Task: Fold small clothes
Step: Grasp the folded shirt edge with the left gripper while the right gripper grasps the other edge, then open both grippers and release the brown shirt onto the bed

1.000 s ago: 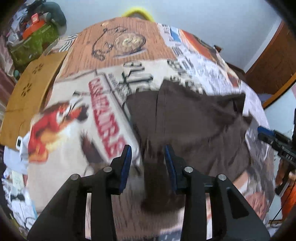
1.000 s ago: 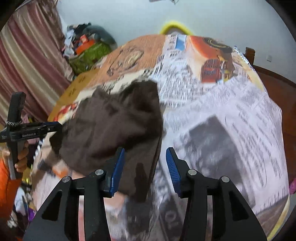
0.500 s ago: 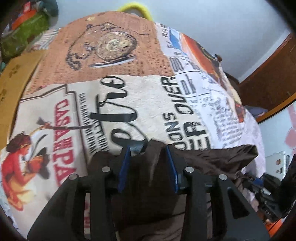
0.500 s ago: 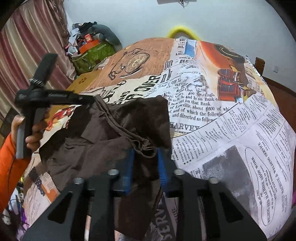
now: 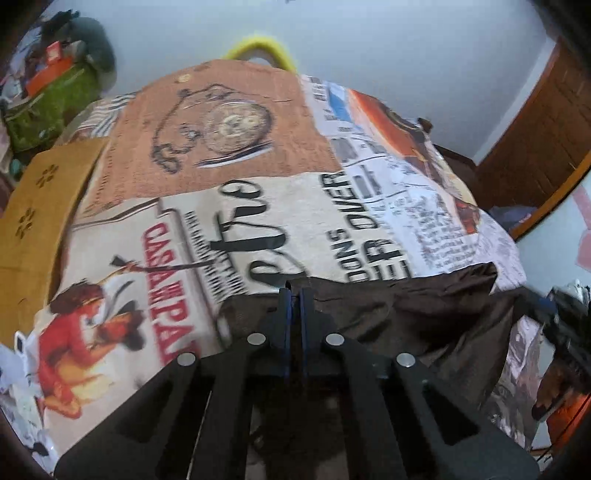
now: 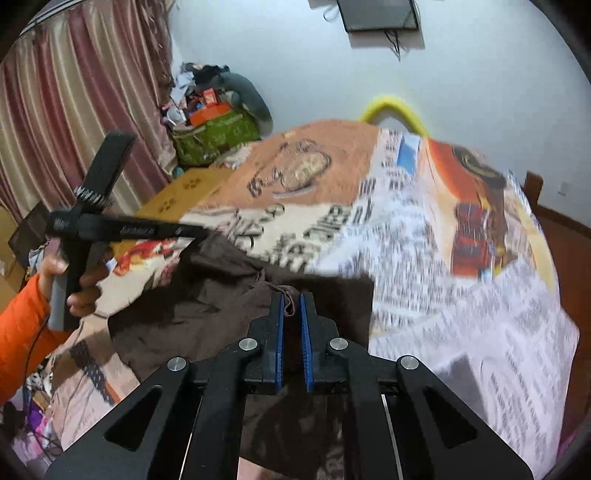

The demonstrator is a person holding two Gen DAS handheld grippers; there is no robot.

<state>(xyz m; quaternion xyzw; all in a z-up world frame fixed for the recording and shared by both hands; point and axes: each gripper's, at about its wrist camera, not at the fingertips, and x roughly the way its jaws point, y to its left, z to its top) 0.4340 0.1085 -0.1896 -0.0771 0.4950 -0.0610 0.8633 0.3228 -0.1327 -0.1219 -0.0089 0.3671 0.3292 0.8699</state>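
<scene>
Brown cloth: we see a small dark brown garment (image 6: 207,295), crumpled and partly lifted, lying on the near part of a printed bedspread (image 5: 258,206) between our two grippers.
Garment edge: its far hem runs across the left wrist view (image 5: 406,306), with one corner drawn out toward the right side of that picture.
Left gripper: our left gripper (image 5: 294,295) has just been closing; its blue pads (image 5: 284,325) now stand almost together and pinch the far edge of the brown cloth.
Left gripper from the side: in the right wrist view we see it (image 6: 201,232) reach in from the left, its tip at the upper left corner of the garment, held by a hand (image 6: 70,273) in an orange sleeve (image 6: 22,332).
Right gripper: our right gripper (image 6: 291,301) has also just been closing; its pads are nearly shut on a bunched fold and a brown drawstring (image 6: 290,295) that pokes up between the tips.
Bedspread: newspaper print, a pocket-watch picture and red lettering; much of it is blurred.
Surroundings: a yellow-brown cardboard box (image 5: 33,221) beside the bed on the left, a green bag (image 6: 214,136) piled with things by the striped curtain (image 6: 74,110), and a dark screen (image 6: 376,14) on the wall.
</scene>
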